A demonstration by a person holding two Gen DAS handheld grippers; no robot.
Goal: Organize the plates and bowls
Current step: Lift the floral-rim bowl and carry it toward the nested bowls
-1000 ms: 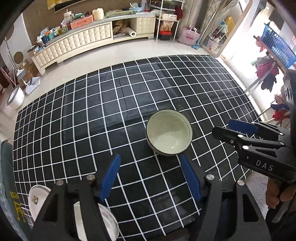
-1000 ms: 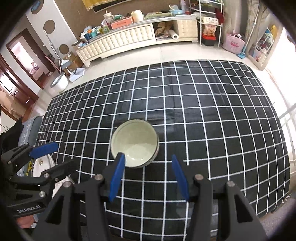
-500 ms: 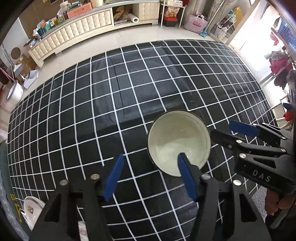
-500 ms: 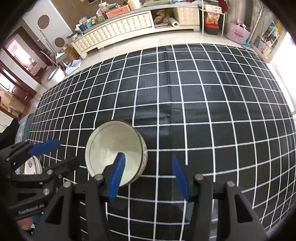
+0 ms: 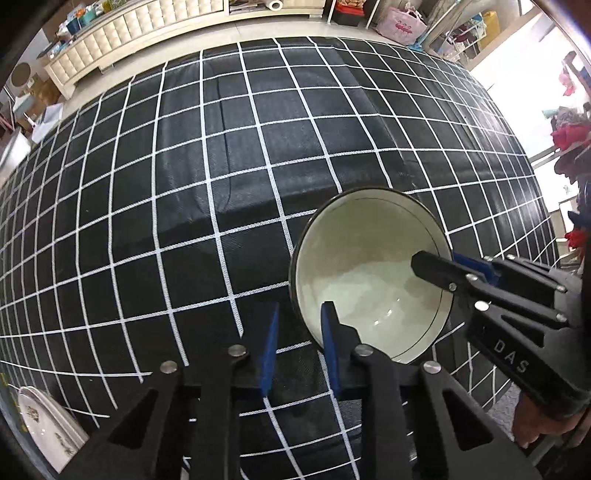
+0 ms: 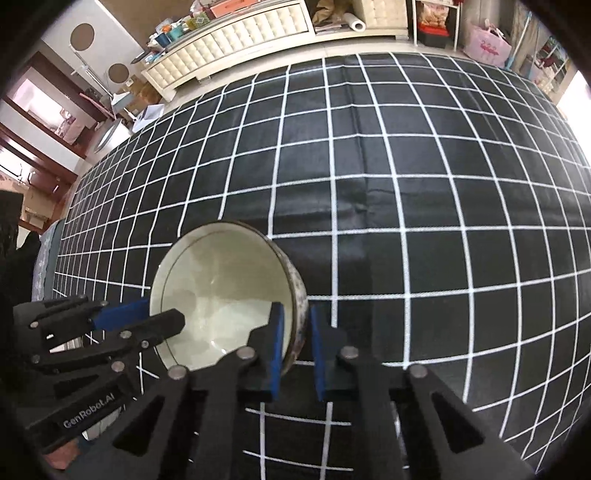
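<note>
A cream bowl (image 5: 369, 266) with a dark speckled outside stands on the black grid-patterned cloth (image 5: 184, 184). My left gripper (image 5: 300, 343) straddles the near-left rim, one blue pad inside and one outside, its jaws closing onto the wall. In the right wrist view, the bowl (image 6: 221, 280) has its right wall pinched between the pads of my right gripper (image 6: 297, 343), whose jaws are also closing. Each gripper shows in the other's view: the right gripper (image 5: 448, 264) on the bowl's right rim, the left gripper (image 6: 147, 314) on its left rim.
A white plate (image 5: 48, 424) with a floral print lies off the cloth's near-left corner. A person's hand (image 5: 535, 432) holds the right gripper's handle. Beyond the cloth are a tiled floor and a long cream cabinet (image 6: 240, 33).
Both grippers came down onto the bowl from opposite sides. Their wide-open jaws drew together over the rim, and the bowl now looks larger and closer in both views.
</note>
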